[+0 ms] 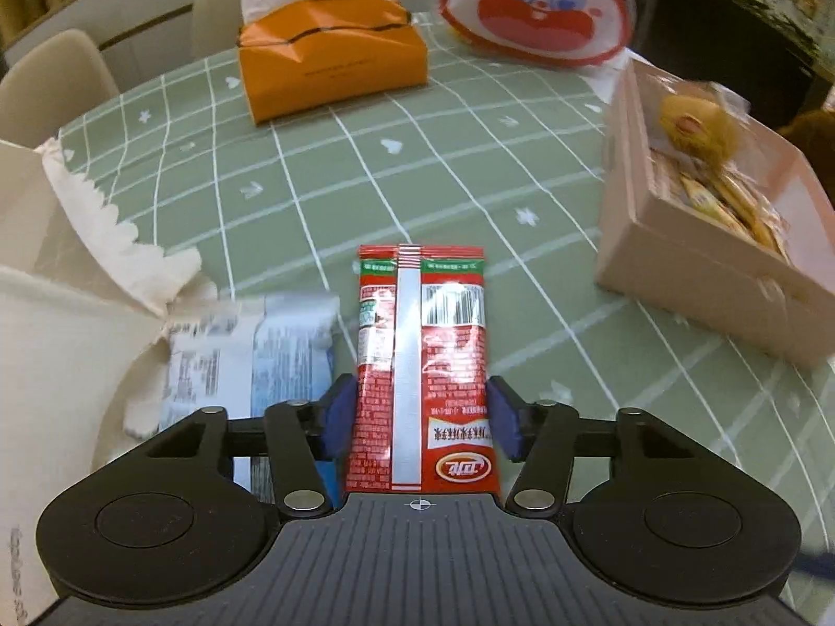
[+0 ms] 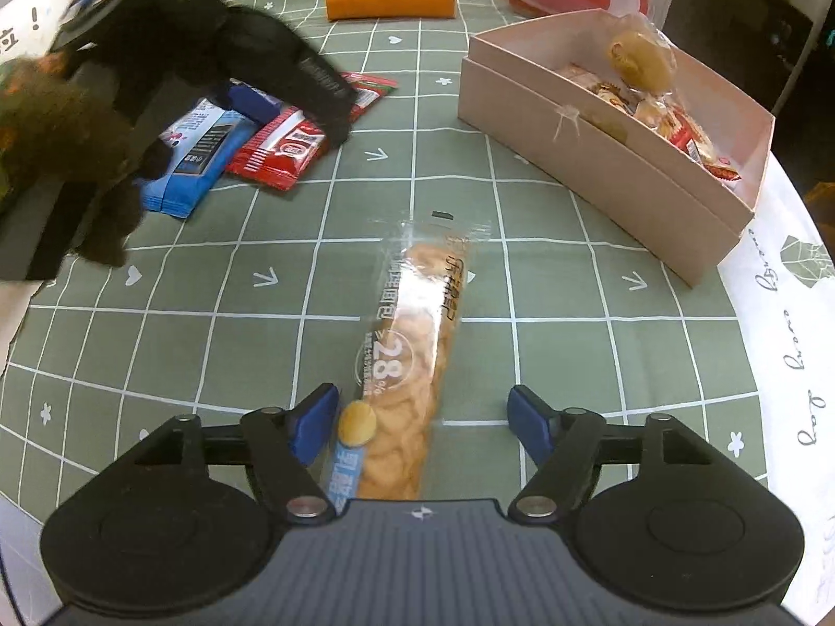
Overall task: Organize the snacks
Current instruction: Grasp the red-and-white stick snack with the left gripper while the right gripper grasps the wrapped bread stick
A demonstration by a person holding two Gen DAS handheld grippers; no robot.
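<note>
At nine o'clock from your left gripper (image 1: 420,417), a blue-and-white packet (image 1: 271,344) lies beside a white paper bag (image 1: 68,313). The red sachet (image 1: 422,365) runs straight toward twelve between your blue fingers (image 1: 339,417), which flank it closely; whether they press it I cannot tell, and its upside-down print is too small to read. Your right gripper (image 2: 422,428) straddles a clear cracker pack (image 2: 412,365) marked "28%", lying lengthwise on the green tabletop (image 2: 574,365) for an easy side pinch; those fingers stand apart, the left nearly touching, the right well clear. The pink box (image 2: 600,156) at one o'clock already holds snacks, likely both packets' destination.
</note>
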